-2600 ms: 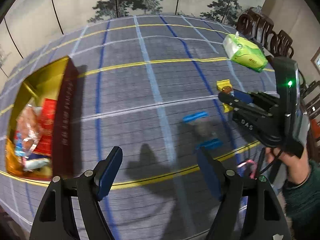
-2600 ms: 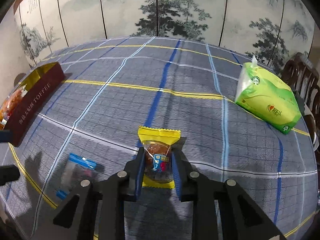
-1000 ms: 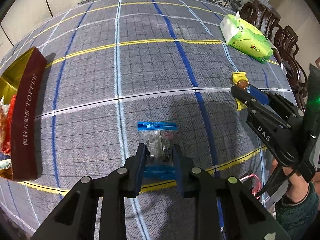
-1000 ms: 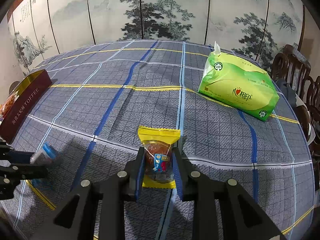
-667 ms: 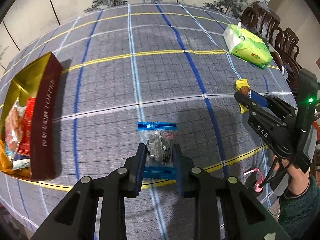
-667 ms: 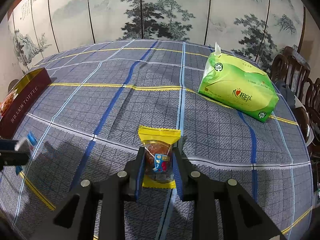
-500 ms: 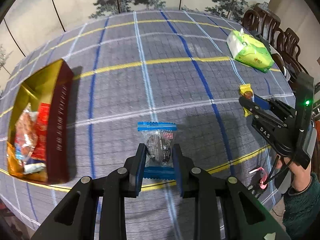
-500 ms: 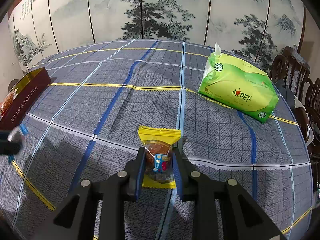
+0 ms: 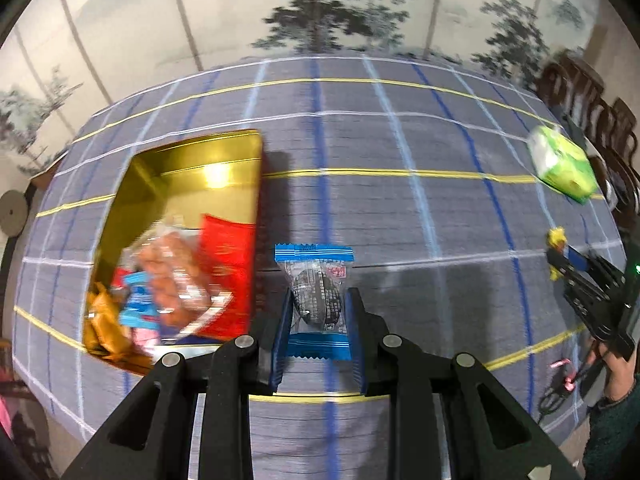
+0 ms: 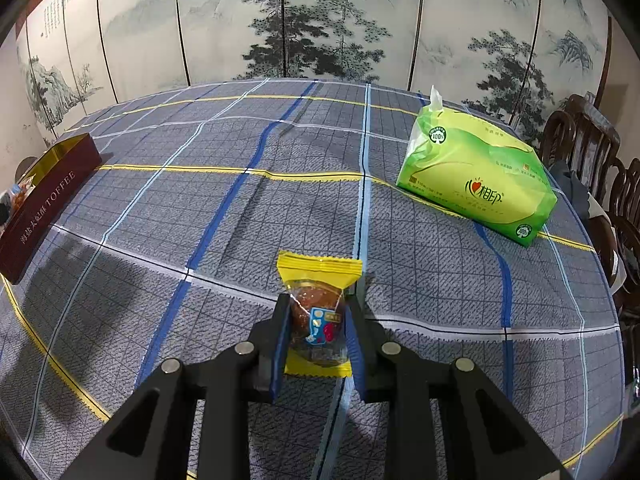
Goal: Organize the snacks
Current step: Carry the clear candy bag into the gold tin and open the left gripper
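Observation:
My left gripper (image 9: pixel 318 308) is shut on a blue-edged snack packet (image 9: pixel 316 296) with a dark sweet inside, held above the table just right of the gold toffee box (image 9: pixel 224 148). The box holds several snacks, among them a red packet (image 9: pixel 228 240). My right gripper (image 10: pixel 314 326) is shut on a yellow-edged snack packet (image 10: pixel 318 312) with a brown sweet, held over the tablecloth. The right gripper also shows at the right edge of the left wrist view (image 9: pixel 560 258). The toffee box's maroon side (image 10: pixel 48 204) shows far left in the right wrist view.
A green tissue pack (image 10: pixel 476 184) lies at the table's right, also seen in the left wrist view (image 9: pixel 562 164). Dark wooden chairs (image 10: pixel 588 148) stand along the right edge. A painted folding screen (image 10: pixel 320 20) stands behind the table. A checked cloth (image 10: pixel 240 208) covers the table.
My left gripper has carried the blue packet leftward and now sits beside the toffee box. The right gripper holds the yellow packet in about the same place.

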The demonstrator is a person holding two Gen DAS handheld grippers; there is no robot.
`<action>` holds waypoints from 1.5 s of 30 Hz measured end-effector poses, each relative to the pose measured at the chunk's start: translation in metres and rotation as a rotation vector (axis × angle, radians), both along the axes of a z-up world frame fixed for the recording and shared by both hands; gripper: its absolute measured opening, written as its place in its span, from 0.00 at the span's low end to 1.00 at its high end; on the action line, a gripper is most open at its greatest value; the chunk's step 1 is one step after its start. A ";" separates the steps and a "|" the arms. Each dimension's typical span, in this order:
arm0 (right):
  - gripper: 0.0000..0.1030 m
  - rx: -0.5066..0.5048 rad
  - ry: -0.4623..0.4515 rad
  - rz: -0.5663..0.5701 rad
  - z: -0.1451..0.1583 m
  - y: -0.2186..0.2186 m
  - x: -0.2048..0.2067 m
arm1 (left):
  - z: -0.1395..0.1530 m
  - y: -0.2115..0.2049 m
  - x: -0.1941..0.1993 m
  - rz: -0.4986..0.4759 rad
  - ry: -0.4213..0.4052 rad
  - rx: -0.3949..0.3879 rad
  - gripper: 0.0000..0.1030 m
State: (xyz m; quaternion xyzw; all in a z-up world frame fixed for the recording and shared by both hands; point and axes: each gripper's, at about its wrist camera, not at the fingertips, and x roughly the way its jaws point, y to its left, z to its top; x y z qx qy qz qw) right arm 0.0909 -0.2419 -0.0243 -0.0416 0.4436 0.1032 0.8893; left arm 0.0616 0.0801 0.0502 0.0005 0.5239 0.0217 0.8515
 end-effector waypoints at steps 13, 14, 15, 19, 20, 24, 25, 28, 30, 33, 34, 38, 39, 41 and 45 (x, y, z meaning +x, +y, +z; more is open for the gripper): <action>0.26 -0.001 0.000 0.001 0.000 0.000 0.000 | 0.005 0.078 0.002 0.142 -0.017 0.006 0.23; 0.26 -0.001 0.000 0.001 0.000 0.000 0.000 | 0.005 0.082 0.003 0.148 -0.017 0.008 0.23; 0.26 -0.001 0.000 0.001 0.000 0.000 0.000 | 0.006 0.087 0.003 0.156 -0.019 0.009 0.23; 0.26 -0.001 0.000 0.001 0.000 0.000 0.000 | 0.010 0.102 0.005 0.171 -0.023 -0.009 0.23; 0.26 -0.001 0.000 0.001 0.000 0.000 0.000 | 0.011 0.106 0.005 0.173 -0.025 -0.009 0.22; 0.26 -0.002 0.000 0.001 0.000 0.000 0.000 | 0.015 0.121 0.008 0.187 -0.031 -0.010 0.22; 0.26 -0.002 0.000 0.001 0.000 0.000 0.000 | 0.014 0.124 0.008 0.190 -0.030 -0.014 0.22; 0.26 -0.002 0.000 0.001 0.000 0.000 0.000 | 0.009 0.131 0.008 0.195 -0.013 -0.017 0.22; 0.26 -0.002 0.000 0.001 0.000 0.000 0.000 | 0.003 0.133 0.006 0.199 0.000 -0.023 0.22; 0.26 -0.003 0.000 0.001 0.000 0.000 0.000 | -0.005 0.134 0.003 0.202 0.015 -0.031 0.22; 0.26 -0.002 0.000 0.001 0.000 0.000 0.000 | -0.008 0.135 0.002 0.201 0.018 -0.036 0.22; 0.26 -0.005 -0.001 0.001 0.000 0.001 0.000 | -0.013 0.136 -0.001 0.203 0.026 -0.049 0.22; 0.26 -0.005 -0.001 0.001 0.000 0.000 0.001 | -0.014 0.136 -0.002 0.204 0.028 -0.050 0.22; 0.26 -0.004 -0.001 0.001 0.000 0.000 0.000 | -0.014 0.139 -0.003 0.211 0.029 -0.052 0.22; 0.26 -0.002 0.000 0.001 0.000 0.000 0.000 | -0.013 0.143 -0.006 0.221 0.022 -0.063 0.22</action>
